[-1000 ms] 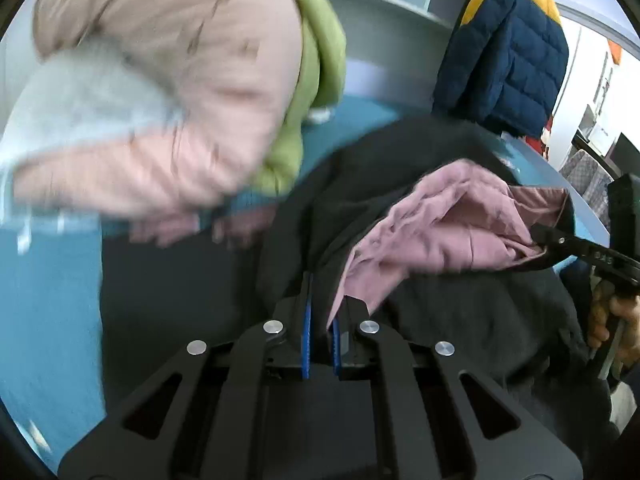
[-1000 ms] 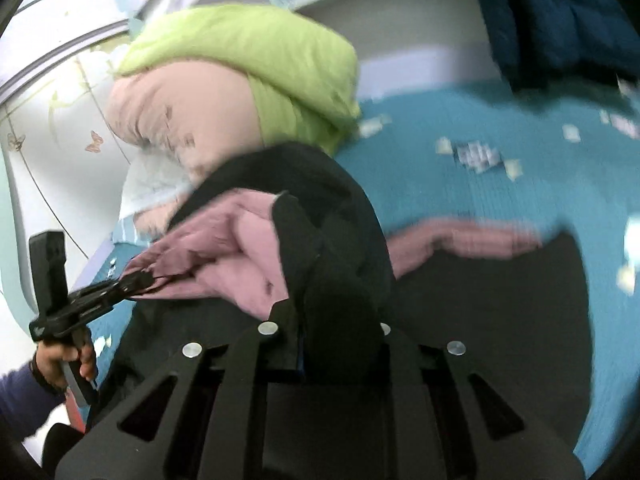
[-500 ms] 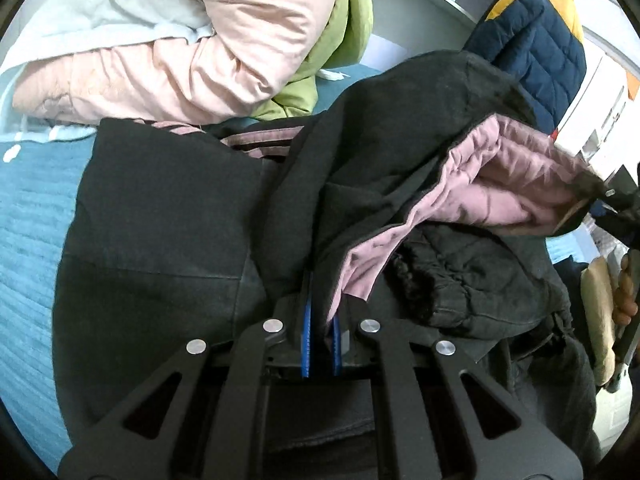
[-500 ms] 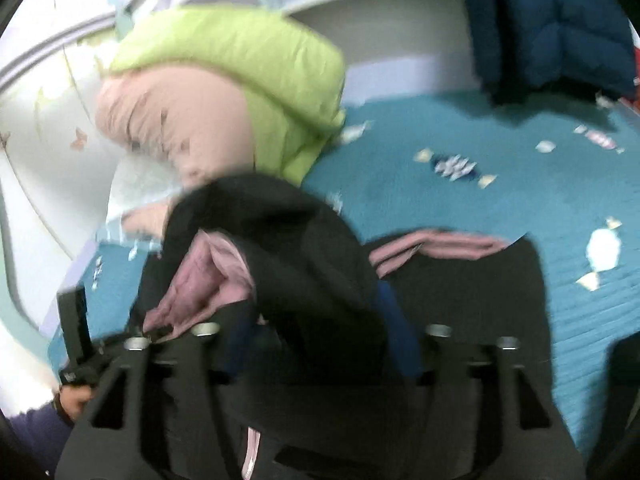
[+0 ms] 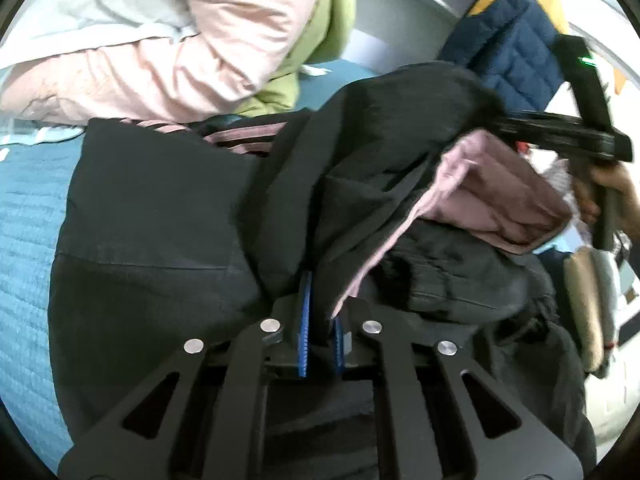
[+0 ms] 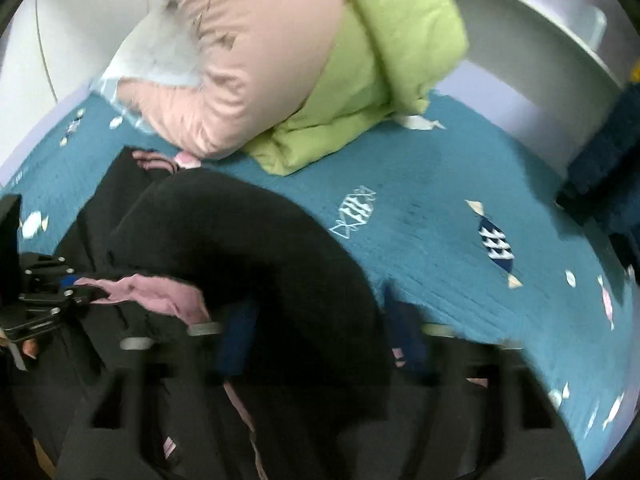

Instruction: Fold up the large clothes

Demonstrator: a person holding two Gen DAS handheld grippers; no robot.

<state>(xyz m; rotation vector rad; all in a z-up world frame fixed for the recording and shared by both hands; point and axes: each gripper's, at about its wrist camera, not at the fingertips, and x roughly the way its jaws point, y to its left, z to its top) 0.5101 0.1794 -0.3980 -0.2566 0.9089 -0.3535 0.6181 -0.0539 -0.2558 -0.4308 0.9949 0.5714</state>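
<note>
While our left tool (image 5: 320, 316) stays out of the blur, we can see its blue pads (image 5: 305, 312) clenched on an edge of the black jacket (image 5: 160, 216), dark shell and pink lining (image 5: 500, 200) both pinched between them. This jacket lies on the teal bedspread (image 6: 440, 184), its flat lower panel spread out toward the left of the left wrist view and its upper part bunched into a raised hump. Our right tool (image 6: 316, 320) is smeared by motion in its own camera; its jaws are closing, with a thick fold of the black fabric between them, though we cannot tell whether the pads press on it. Seen from the left wrist, that tool reaches into the jacket's raised part from the right, held by a hand (image 5: 612, 196). Behind the jacket sit a peach quilt (image 6: 248, 52) and a lime-green quilt (image 6: 384, 52), touching each other. A navy and yellow puffer coat (image 5: 508, 56) hangs farther back.
</note>
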